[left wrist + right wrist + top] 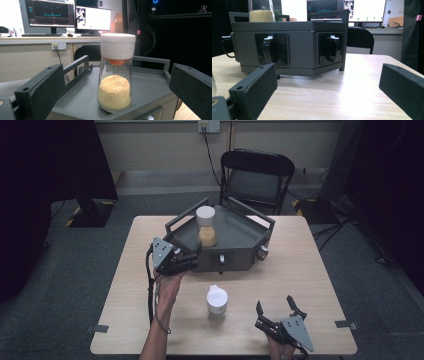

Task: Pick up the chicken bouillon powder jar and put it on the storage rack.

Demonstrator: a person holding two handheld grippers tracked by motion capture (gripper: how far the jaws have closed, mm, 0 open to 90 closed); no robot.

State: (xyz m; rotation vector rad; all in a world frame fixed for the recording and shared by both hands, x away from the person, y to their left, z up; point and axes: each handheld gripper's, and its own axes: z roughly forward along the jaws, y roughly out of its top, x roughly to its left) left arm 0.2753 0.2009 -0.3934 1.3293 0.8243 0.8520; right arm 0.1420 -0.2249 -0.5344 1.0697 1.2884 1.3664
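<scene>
A glass jar [206,226] with a white lid and yellowish grains stands upright on a dark grey railed tray-stand [239,234] at the table's far middle. My left gripper [192,259] is open at the stand's front-left corner. In the left gripper view the jar [115,85] stands a little ahead on the tray [150,87], centred between the wide-apart jaws of the left gripper [115,75] and untouched. A second white-lidded jar [217,300] stands on the table. My right gripper [274,302] is open near the front right, empty, and in its own view the right gripper [327,75] faces the stand [302,28].
The stand's front faces carry two black knobs [270,50] [331,49] in recesses. The wooden table [305,270] has bare room to the right. A black folding chair [257,177] stands behind the table, and monitors [93,18] sit on a desk beyond.
</scene>
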